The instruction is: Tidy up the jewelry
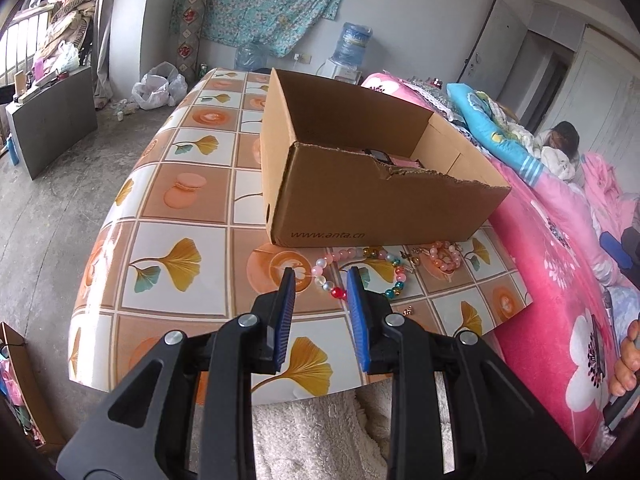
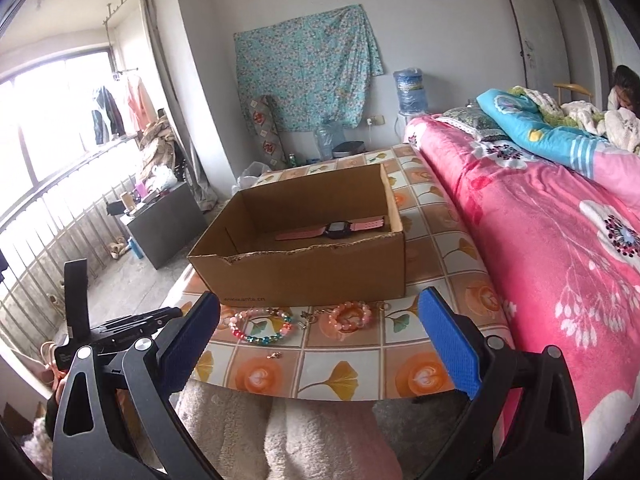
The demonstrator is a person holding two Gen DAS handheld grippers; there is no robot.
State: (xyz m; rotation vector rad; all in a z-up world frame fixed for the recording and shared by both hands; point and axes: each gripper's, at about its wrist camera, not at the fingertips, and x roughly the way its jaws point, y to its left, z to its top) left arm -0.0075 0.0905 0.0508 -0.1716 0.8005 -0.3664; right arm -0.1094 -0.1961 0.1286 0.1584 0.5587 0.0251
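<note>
Lying just beyond the empty left gripper (image 1: 320,276): a beaded bracelet (image 1: 352,270).

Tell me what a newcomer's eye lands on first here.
The open cardboard box in the middle of the tiled table, with a pink watch inside. Next, two bead bracelets on the table just before it, and the pink floral blanket at right.

Tiled-pattern table (image 2: 344,376), cardboard box (image 2: 304,276) on it, beaded bracelets (image 2: 264,326) just in front (small charm (image 2: 274,356) nearer the edge)
</note>
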